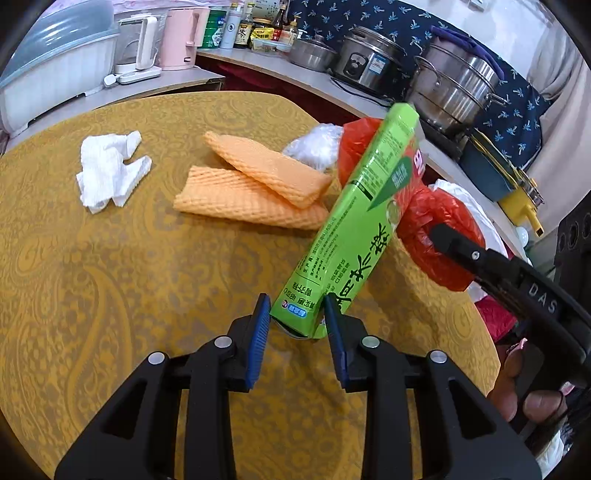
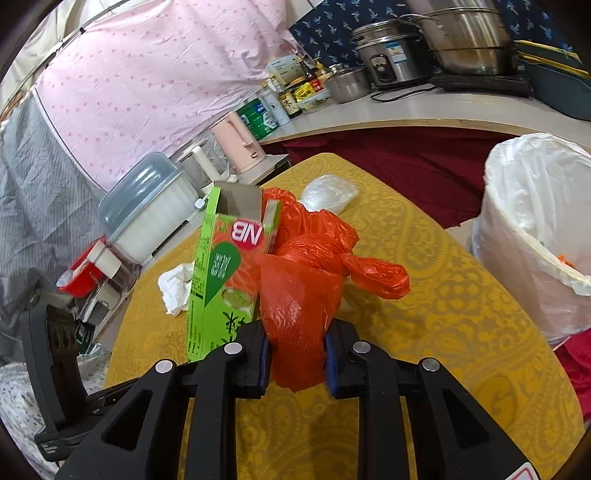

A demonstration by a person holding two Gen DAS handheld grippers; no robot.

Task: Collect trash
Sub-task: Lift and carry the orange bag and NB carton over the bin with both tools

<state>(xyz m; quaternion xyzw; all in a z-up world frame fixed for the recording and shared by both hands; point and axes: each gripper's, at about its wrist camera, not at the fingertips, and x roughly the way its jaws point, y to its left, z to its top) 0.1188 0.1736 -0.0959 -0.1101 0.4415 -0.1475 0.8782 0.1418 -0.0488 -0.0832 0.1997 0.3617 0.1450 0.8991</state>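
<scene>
Green carton (image 1: 354,229) hides part of red plastic bag (image 1: 439,236); white-lined bin (image 2: 532,221) cut off at right edge; counter bottle labels (image 1: 243,27) too small to read.

Left gripper (image 1: 297,314) clamps near end of carton (image 1: 354,221), which tilts up and away over table (image 1: 110,277). Right gripper (image 2: 295,354) just right of it, closed on bag (image 2: 310,273); bag touches carton's right side. On table beyond carton: two foam sheets (image 1: 258,184), one overlapping the other. Tissue (image 1: 110,170) left of sheets, apart from them. Clear wrap (image 1: 317,146) behind sheets, near table's far edge. Lined bin (image 2: 535,229) off table to the right. Counter (image 1: 303,77) behind table carries kettles, bottles, pots.
</scene>
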